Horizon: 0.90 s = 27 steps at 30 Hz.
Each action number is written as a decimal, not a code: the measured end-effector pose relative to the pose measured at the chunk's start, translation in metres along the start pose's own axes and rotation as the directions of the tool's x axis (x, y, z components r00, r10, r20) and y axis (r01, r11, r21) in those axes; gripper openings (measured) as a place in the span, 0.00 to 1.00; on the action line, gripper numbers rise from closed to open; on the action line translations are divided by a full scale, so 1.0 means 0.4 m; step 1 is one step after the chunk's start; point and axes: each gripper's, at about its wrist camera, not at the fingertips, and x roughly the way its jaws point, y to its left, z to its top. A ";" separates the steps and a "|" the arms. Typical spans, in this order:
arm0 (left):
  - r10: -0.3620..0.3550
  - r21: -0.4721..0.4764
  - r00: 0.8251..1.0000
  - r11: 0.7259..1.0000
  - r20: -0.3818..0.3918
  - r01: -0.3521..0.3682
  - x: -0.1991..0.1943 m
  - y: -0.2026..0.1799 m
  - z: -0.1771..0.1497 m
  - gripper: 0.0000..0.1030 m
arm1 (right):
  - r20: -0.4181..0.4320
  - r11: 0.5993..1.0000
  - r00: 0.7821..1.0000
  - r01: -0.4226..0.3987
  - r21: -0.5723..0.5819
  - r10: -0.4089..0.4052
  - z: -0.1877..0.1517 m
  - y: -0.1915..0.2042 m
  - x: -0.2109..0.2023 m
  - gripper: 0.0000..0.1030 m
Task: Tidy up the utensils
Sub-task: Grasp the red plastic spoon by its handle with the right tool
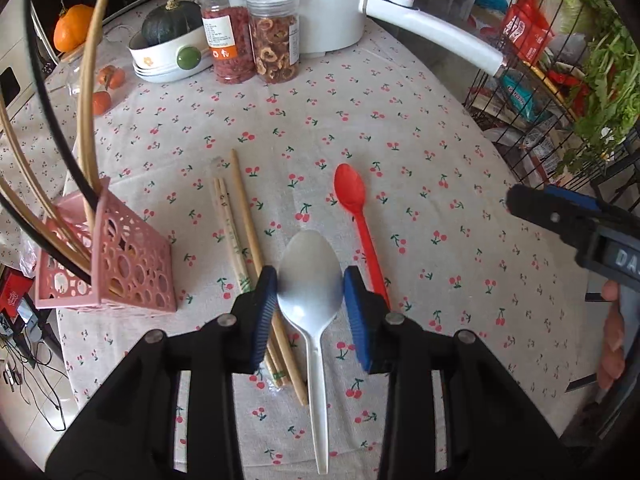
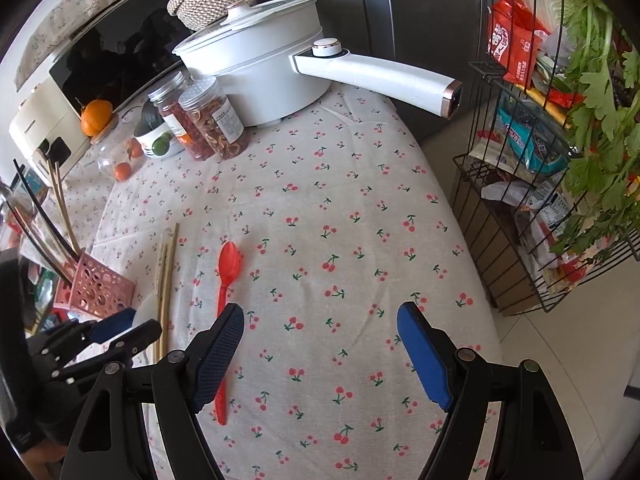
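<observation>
In the left wrist view my left gripper (image 1: 310, 286) has its two blue pads on either side of the bowl of a white plastic spoon (image 1: 310, 280), touching or nearly touching it; the spoon lies on the cherry-print tablecloth. A red spoon (image 1: 354, 200) lies just right of it, and wooden chopsticks (image 1: 240, 232) lie just left. A pink perforated holder (image 1: 120, 264) with several chopsticks stands at the left. My right gripper (image 2: 320, 328) is open and empty above the cloth, right of the red spoon (image 2: 226, 276). The holder (image 2: 96, 284) shows at the left there.
At the table's far side stand a white electric pot (image 2: 256, 72) with a long handle, two jars (image 1: 252, 36) of dried food, a bowl with a green squash (image 1: 168, 44) and small oranges. A wire rack (image 2: 540, 160) with packets and greens stands right of the table.
</observation>
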 end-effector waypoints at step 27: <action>-0.100 -0.143 0.959 0.980 0.267 0.142 -0.226 0.254 -0.132 0.35 | -0.081 0.983 0.994 0.061 -0.175 -0.076 0.045 0.257 0.308 0.26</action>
